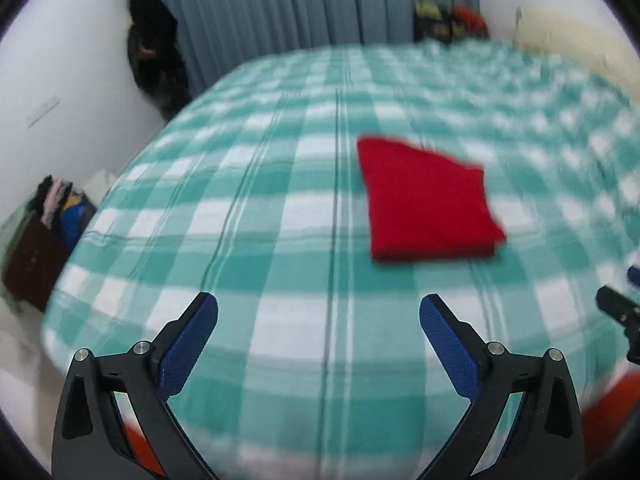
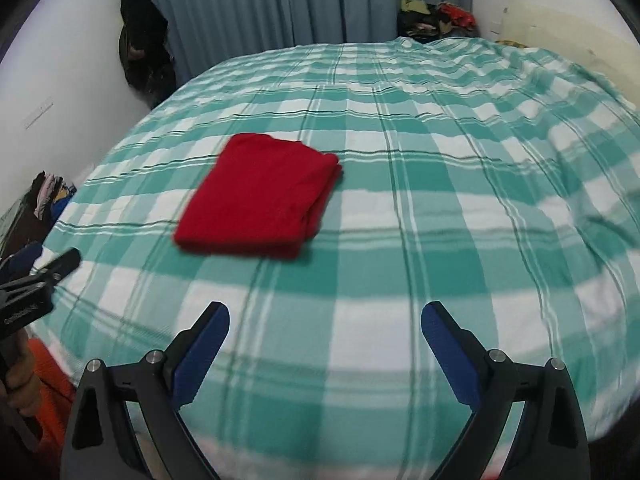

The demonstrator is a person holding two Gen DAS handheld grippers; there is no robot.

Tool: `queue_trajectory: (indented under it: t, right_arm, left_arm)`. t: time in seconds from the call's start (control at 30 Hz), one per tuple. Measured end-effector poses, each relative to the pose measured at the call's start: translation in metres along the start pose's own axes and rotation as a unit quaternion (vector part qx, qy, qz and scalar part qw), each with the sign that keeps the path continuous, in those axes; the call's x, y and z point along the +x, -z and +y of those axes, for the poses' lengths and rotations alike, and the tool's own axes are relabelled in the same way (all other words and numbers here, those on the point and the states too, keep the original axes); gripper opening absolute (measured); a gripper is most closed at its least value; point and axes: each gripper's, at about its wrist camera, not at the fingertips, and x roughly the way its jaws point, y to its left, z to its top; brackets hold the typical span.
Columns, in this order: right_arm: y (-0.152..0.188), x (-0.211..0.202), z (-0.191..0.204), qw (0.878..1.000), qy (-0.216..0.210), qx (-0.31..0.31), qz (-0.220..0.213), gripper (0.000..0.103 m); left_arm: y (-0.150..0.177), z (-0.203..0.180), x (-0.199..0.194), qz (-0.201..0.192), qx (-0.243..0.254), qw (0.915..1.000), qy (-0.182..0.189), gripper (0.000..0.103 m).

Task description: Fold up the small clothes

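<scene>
Lying flat on the checked bedsheet (image 2: 440, 208), the red garment (image 2: 260, 196) is already a compact rectangle with its layers stacked at the right edge, and it sits toward the left of the bed in the right wrist view and toward the right in the left wrist view. Neither tool touches it. The right gripper (image 2: 325, 320) hangs above the near part of the bed with its jaws spread wide and nothing between them, and the left gripper (image 1: 319, 312) is in the same condition, wide apart and empty, a bit back from the near edge of the cloth. I judge that the fold of this piece is finished or nearly so, and the step now is to check it and leave it tidy, or to go for another piece. To do this well, I think the person should not pinch the stack from the loose side, because the layers there can slide open; it is better to press or lift from the folded edge with both tools together. The left wrist view is blurred, so small wrinkles cannot be judged there. Beside the bed at the left stands a box of clothes (image 1: 44, 224), and behind the far end are a blue curtain (image 2: 304, 0) and a pile of clothes (image 2: 436, 16).
</scene>
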Motion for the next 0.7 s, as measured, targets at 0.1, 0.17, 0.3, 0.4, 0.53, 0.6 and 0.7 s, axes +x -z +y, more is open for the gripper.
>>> queue_trajectory:
  t: [0.1,0.17,0.3,0.4,0.53,0.6,0.7]
  right_arm:
    - [0.021,-0.034,0.018,1.000,0.004,-0.004,0.006,0.096]
    - [0.027,-0.049,0.027,1.000,0.002,-0.011,0.010,0.096]
    - [0.041,-0.077,0.050,0.999,0.030,-0.032,0.021,0.096]
    - [0.047,-0.091,0.063,0.998,0.034,-0.034,0.028,0.096]
    - [0.050,-0.106,0.077,0.998,0.041,-0.049,0.024,0.096]
    - [0.050,-0.109,0.081,0.997,0.044,-0.054,0.020,0.096]
    - [0.049,-0.114,0.083,0.997,0.050,-0.059,0.013,0.096]
  left_arm:
    - [0.015,0.002,-0.022,0.023,0.019,0.9994,0.015,0.101]
    - [0.025,0.007,-0.036,0.023,0.012,0.9995,0.018,0.101]
    - [0.038,0.013,-0.057,0.035,0.013,0.9989,0.028,0.101]
    - [0.043,0.015,-0.070,0.044,0.006,0.9981,0.042,0.101]
    - [0.047,0.018,-0.078,0.045,0.005,0.9980,0.043,0.101]
    - [0.048,0.019,-0.080,0.046,0.004,0.9980,0.044,0.101]
    - [0.050,0.019,-0.082,0.044,0.000,0.9982,0.040,0.101]
